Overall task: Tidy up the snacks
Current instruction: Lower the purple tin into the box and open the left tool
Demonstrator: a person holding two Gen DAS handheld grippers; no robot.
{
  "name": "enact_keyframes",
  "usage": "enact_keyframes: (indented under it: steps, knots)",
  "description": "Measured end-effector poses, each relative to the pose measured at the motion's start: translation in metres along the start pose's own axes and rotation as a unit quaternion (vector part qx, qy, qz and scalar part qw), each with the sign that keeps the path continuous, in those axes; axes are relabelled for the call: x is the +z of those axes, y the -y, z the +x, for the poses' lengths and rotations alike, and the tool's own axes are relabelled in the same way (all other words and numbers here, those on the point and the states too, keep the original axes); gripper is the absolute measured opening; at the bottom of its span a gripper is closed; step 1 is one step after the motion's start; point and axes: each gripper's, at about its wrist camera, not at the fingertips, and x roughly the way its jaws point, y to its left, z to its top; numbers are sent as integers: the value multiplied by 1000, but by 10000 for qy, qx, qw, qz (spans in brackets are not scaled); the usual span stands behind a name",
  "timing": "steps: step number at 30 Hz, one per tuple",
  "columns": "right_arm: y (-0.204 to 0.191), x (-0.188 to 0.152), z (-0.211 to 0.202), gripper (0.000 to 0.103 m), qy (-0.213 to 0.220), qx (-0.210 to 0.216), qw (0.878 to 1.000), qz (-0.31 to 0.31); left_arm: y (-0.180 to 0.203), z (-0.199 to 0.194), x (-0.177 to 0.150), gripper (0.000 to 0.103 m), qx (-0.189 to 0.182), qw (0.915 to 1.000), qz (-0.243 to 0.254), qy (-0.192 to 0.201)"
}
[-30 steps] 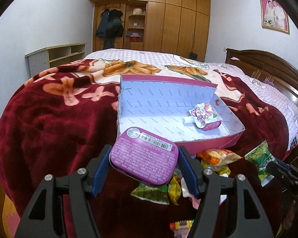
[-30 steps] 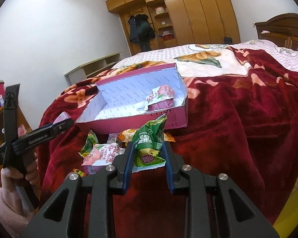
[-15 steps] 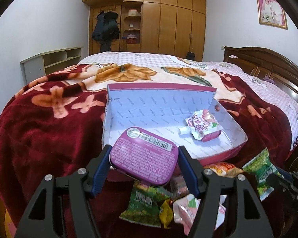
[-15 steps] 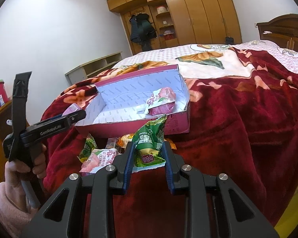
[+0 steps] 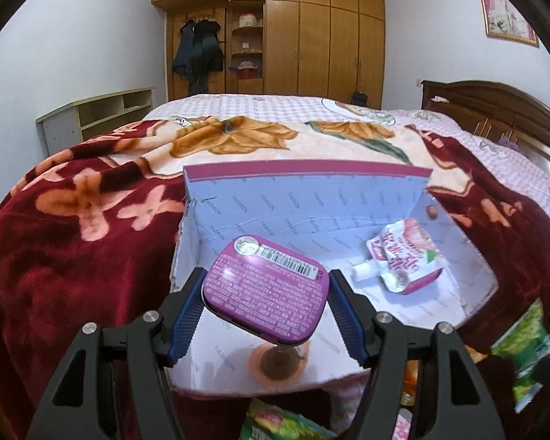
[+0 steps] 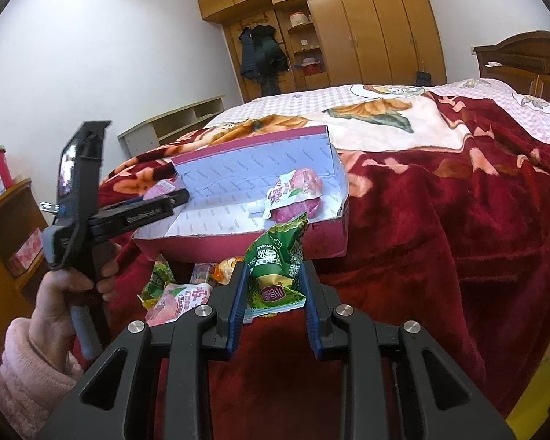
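My left gripper (image 5: pixel 266 300) is shut on a flat purple tin (image 5: pixel 266 295), label side up, and holds it above the near-left part of an open pink box (image 5: pixel 304 198) with a pale lining. A pink spouted pouch (image 5: pixel 407 256) lies inside the box at its right end. In the right wrist view my right gripper (image 6: pixel 273 295) is shut on a green snack packet (image 6: pixel 278 260), held just in front of the box (image 6: pixel 238 247). The left gripper (image 6: pixel 154 209) shows there reaching over the box's left end.
Several loose snack packets (image 6: pixel 179 297) lie on the red floral blanket (image 6: pixel 440 242) in front of the box. A person's hand and pink sleeve (image 6: pixel 36 333) hold the left tool. A wooden headboard (image 5: pixel 502 110) is at the right, a low shelf (image 5: pixel 95 117) at the left.
My left gripper carried the purple tin forward from in front of the box to over its inside. The right gripper kept still with the green packet.
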Motion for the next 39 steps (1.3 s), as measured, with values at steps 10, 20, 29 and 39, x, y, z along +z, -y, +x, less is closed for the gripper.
enact_keyframes:
  steps: [10, 20, 29, 39]
  knots:
    - [0, 13, 10, 29, 0, -72, 9999, -102, -5, 22, -10, 69, 13, 9995, -30, -298]
    - [-6, 26, 22, 29, 0, -106, 9996, -257, -8, 29, -12, 71, -121, 9992, -64, -383]
    - [-3, 33, 35, 29, 25, -166, 9998, -126, -6, 29, -13, 72, -82, 9992, -2, -379]
    - [10, 56, 68, 29, 336, -532, 9980, -100, -8, 31, -14, 72, -67, 9992, -7, -398]
